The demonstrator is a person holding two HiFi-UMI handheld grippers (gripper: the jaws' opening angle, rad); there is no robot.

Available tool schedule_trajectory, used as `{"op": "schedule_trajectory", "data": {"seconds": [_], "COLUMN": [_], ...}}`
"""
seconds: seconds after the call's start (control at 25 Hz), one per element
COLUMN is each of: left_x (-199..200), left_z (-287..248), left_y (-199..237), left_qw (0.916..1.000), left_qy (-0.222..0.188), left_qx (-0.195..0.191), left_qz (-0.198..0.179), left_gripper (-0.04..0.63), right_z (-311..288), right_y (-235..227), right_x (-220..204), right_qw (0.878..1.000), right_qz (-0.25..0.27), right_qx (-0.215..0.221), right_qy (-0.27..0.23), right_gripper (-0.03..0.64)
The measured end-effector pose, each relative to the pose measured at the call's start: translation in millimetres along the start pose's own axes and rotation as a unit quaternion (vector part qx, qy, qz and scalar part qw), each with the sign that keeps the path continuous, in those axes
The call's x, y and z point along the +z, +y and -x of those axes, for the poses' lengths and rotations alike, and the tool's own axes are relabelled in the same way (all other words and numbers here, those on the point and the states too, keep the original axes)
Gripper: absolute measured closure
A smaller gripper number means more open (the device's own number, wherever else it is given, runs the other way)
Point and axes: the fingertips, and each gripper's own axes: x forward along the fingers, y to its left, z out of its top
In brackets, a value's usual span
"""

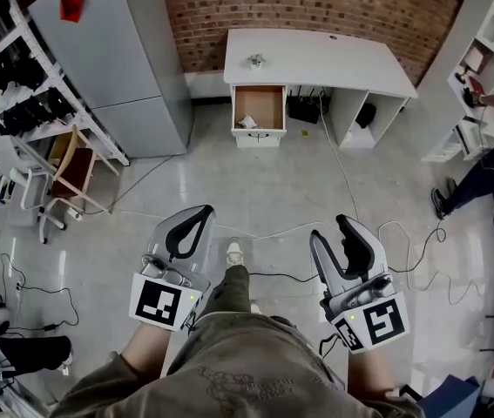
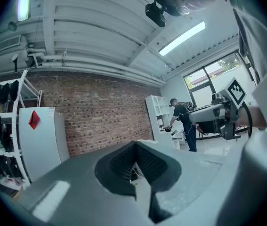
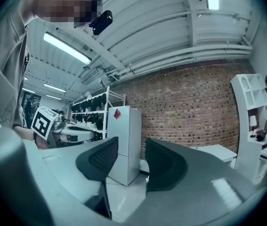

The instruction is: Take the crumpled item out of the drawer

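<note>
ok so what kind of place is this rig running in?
Probably a lab or workshop-type test space, not a home. Cues: a bare brick wall, open metal racks stacked with dark gear, and loose cables trailing over the polished floor.

The drawer [image 1: 264, 103] is pulled out of the left end of a white desk [image 1: 316, 59] that stands against the brick wall [image 1: 316, 3]. It is white on the outside, with a pale brown wooden bottom open to view and a dark handle [image 1: 260, 134] on its front panel. The crumpled item [image 1: 247, 122] is a small whitish wad. It lies on the drawer bottom, a little left of the middle, close behind the front panel.
</note>
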Motion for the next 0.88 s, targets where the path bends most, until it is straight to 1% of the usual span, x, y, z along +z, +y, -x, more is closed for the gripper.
{"op": "schedule_trajectory", "data": {"seconds": [0.16,0.32,0.44,0.6,0.68,0.88], "left_x": [-8.4,-22.6,-35.3,-63.6,-74.9,-106.6], "left_z": [-23.3,-56.8,-84.3,-123.2,-144.3,-192.9], "left_y": [22.8,55.8,86.1,132.1,155.8,206.4], "left_qw": [1.0000,0.9998,0.9995,0.9980,0.9977,0.9956], "left_qy": [0.005,0.014,0.023,0.053,0.058,0.081], "left_qx": [-0.002,0.000,-0.003,-0.007,-0.009,-0.019], "left_qz": [0.006,0.013,0.022,0.033,0.035,0.043], "left_gripper": [0.595,0.595,0.595,0.595,0.595,0.595], "right_z": [-30.5,-72.3,-114.9,-180.8,-213.5,-286.4], "right_y": [-13.6,-30.8,-41.9,-50.5,-57.0,-81.5], "right_x": [-2.8,-11.3,-19.6,-31.7,-37.9,-60.0], "right_qw": [1.000,1.000,0.999,0.997,0.996,0.992], "right_qz": [0.000,-0.004,-0.009,-0.012,-0.019,-0.044], "right_qx": [-0.004,-0.005,-0.001,0.016,0.020,0.013], "right_qy": [0.007,0.022,0.041,0.072,0.085,0.114], "right_gripper": [0.416,0.416,0.414,0.405,0.403,0.403]}}
